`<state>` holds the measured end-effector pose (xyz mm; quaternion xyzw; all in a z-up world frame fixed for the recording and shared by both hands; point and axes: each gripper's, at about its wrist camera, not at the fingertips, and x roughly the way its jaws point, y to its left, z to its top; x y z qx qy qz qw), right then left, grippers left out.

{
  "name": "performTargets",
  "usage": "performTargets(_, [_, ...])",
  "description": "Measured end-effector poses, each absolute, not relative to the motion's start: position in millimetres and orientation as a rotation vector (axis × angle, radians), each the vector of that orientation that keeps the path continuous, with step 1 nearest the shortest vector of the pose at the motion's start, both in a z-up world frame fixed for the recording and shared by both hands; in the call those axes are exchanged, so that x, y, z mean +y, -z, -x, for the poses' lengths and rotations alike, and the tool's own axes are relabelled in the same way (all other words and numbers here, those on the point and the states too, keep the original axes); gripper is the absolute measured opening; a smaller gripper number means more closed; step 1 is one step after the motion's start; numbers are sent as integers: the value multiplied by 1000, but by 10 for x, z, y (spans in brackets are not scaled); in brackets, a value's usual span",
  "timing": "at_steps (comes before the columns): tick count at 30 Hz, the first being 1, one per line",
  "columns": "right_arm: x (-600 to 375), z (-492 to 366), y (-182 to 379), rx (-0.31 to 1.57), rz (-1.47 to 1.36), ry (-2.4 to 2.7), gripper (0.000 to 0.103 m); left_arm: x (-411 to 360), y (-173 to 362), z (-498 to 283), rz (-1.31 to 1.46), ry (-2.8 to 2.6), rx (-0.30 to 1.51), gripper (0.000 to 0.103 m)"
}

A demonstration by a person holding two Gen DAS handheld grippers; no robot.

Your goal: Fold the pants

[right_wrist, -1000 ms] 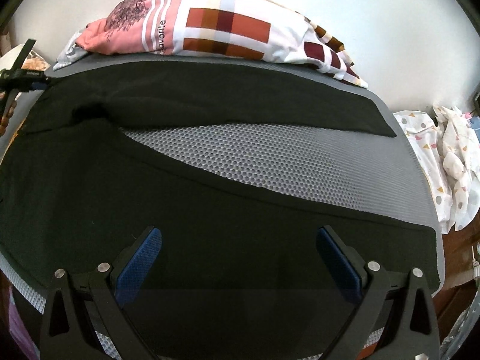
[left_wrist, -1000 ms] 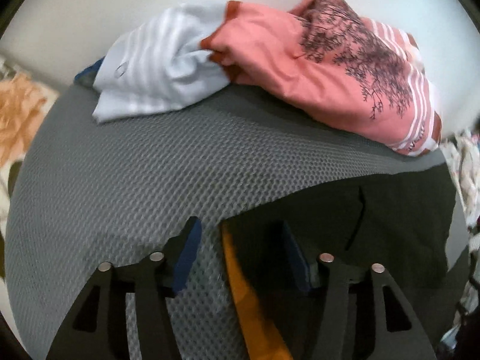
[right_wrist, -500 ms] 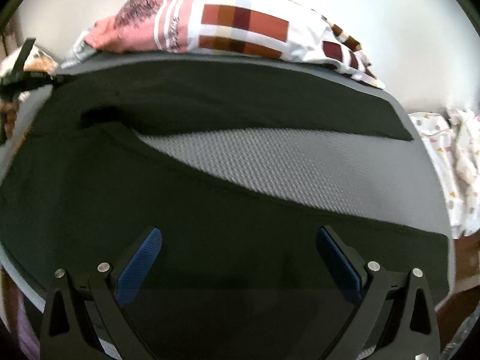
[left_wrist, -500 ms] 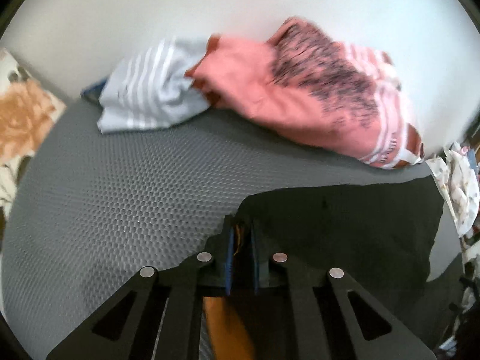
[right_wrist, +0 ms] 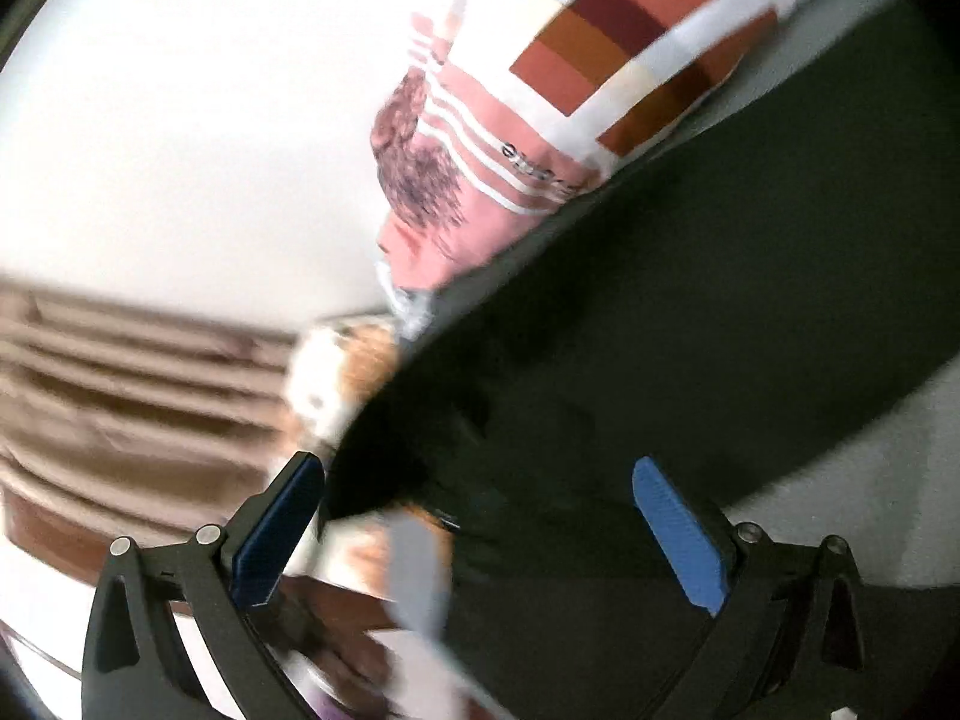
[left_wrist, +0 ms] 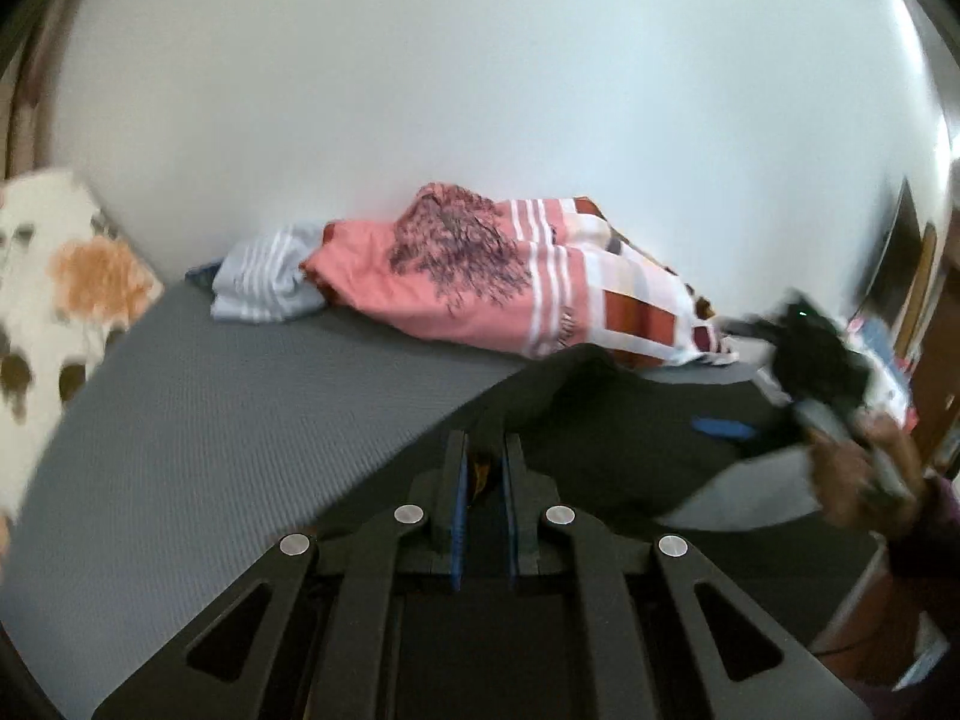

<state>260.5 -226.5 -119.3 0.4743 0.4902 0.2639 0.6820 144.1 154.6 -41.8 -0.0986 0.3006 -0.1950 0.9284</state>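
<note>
The black pants (left_wrist: 630, 420) lie on the grey mesh surface (left_wrist: 240, 408). My left gripper (left_wrist: 483, 468) is shut on the pants' edge, where an orange lining shows between the pads, and holds it lifted off the surface. My right gripper (right_wrist: 474, 528) is open, tilted hard, with the dark pants cloth (right_wrist: 690, 324) between and beyond its blue pads. In the left wrist view the right gripper (left_wrist: 804, 354) and the hand holding it show blurred at the right.
A pile of clothes, pink with a tree print (left_wrist: 456, 276) and a striped light-blue piece (left_wrist: 264, 282), lies against the white wall. A flowered pillow (left_wrist: 66, 300) is at the left. The pink and checked cloth (right_wrist: 540, 90) shows in the right wrist view.
My left gripper closed on the pants' edge and lifted it up and back. My right gripper swung and tilted sharply, staying open; its view is motion-blurred.
</note>
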Motion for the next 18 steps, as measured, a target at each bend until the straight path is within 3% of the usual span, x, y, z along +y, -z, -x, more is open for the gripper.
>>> performTargets(5, [-2350,-2864,1447,1198,-1164,-472,102,1532,510,-1121,277,393,664,10])
performTargets(6, [-2383,-2911,1423,1200,-1163,-472,95,1533,531,-1086,291,391,675,10])
performTargets(7, [-2373,-2965,1464,1209,-1134,-467,78,1543,561,-1067,317,393,693,10])
performTargets(8, [-2381,-3001,1476,1220,-1106,-455,67,1543,580,-1034,326,391,700,10])
performTargets(10, [-2392,-3051,1533,1242,-1058,-439,31,1553,617,-1011,332,380,718,10])
performTargets(12, [-2433,-2985,1510,1221,-1006,-417,12,1581,646,-989,334,369,740,11])
performTargets(18, [-2305,-2250,1022,1089,-803,-453,9,1810,743,-842,301,301,803,12])
